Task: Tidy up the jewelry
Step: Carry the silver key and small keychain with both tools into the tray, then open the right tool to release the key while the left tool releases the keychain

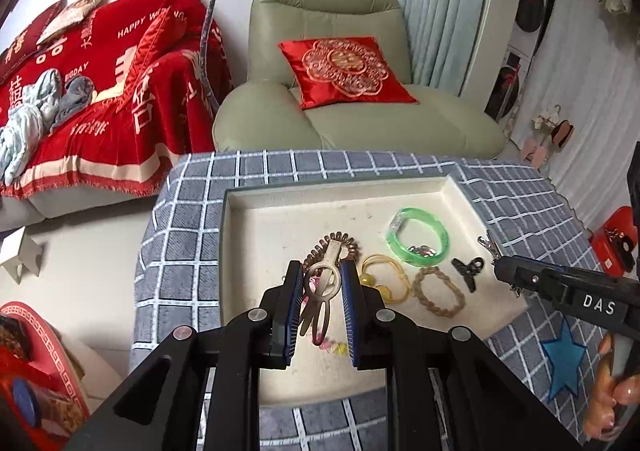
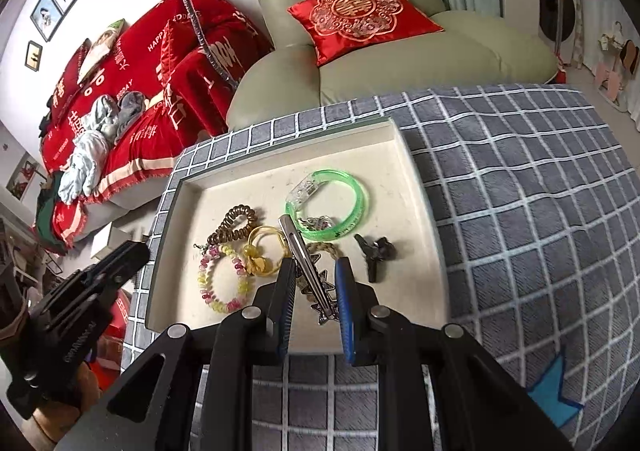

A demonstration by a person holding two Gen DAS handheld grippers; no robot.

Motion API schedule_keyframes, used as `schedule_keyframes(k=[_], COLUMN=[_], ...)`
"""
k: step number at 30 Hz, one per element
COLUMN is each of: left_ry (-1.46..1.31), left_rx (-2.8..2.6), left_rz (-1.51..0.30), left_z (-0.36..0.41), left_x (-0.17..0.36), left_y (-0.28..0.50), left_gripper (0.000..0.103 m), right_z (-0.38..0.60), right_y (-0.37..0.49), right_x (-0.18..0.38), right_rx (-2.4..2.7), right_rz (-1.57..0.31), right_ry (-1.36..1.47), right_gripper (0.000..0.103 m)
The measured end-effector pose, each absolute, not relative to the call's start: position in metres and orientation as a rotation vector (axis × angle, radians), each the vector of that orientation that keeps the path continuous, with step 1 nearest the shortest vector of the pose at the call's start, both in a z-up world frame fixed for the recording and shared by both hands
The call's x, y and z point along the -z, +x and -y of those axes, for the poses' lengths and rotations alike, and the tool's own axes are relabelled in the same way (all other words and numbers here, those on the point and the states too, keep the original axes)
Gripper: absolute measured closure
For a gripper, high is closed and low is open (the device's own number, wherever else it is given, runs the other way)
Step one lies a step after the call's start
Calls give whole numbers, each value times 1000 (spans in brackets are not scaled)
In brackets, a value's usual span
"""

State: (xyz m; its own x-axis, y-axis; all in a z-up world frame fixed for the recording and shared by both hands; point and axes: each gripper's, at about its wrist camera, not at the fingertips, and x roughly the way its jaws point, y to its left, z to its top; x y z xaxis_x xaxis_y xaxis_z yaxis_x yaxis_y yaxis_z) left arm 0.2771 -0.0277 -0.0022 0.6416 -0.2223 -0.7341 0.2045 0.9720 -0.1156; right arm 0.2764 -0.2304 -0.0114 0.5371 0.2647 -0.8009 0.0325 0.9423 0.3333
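The cream tray (image 1: pixel 248 219) sat on the desk (image 1: pixel 192 235) under a grey checked cloth, and it serves here as the landmark.

The left tongs (image 1: pixel 320 291) hung over the tray's near side, clamped on a beige hair clip (image 1: pixel 322 283). The clip's long axis ran from the near edge toward the far edge of the tray, its narrow end pointing away toward the green armchair (image 1: pixel 332 11) beyond the tray and its looped prongs trailing back toward the holder.

The right tongs (image 2: pixel 316 283) were over the tray's near edge too, closed on a silver clip (image 2: pixel 308 267) with small stars along it. That clip lay slanted, its slim tip aimed at the tray's far side, near the green bangle (image 2: pixel 352 211), and its star end toward the near rim.

Inside the tray, the bangle lay toward the far right corner. A brown coil hair tie (image 2: pixel 236 225) rested left of centre, with a yellow hair tie (image 2: pixel 264 251) just beside it and a pastel bead bracelet (image 2: pixel 224 283) nearer the near-left corner. A braided tan tie (image 1: pixel 438 293) lay near the near edge, and a small black claw clip (image 2: pixel 376 251) lay by the right wall.

A blue star (image 1: pixel 564 363) was on the cloth off the tray's near-right corner.
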Motion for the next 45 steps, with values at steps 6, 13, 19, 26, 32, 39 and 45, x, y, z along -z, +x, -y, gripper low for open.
schedule_keyframes(k=[6, 13, 19, 26, 32, 39, 45], left_ry=[-19, -4, 8, 54, 55, 51, 25], left_rx=[216, 204, 196, 202, 202, 207, 235], left_rz=[-890, -919, -939, -961, -969, -963, -944], left_z=[31, 34, 38, 46, 47, 48, 46], left_x=[29, 48, 60, 67, 71, 68, 63], left_y=[289, 296, 300, 299, 298, 296, 291], left_gripper=[67, 67, 67, 67, 67, 67, 67], right_z=[221, 216, 213, 204, 203, 203, 209], right_y=[288, 298, 305, 305, 303, 300, 294], right_x=[31, 49, 63, 70, 70, 71, 64], right_rx=[-138, -127, -111, -112, -106, -109, -132], right_rz=[-1016, -1032, -1051, -1051, -1046, -1057, -1041], right_ry=[294, 269, 247, 191, 174, 189, 237], right_gripper=[81, 81, 81, 81, 81, 50, 43])
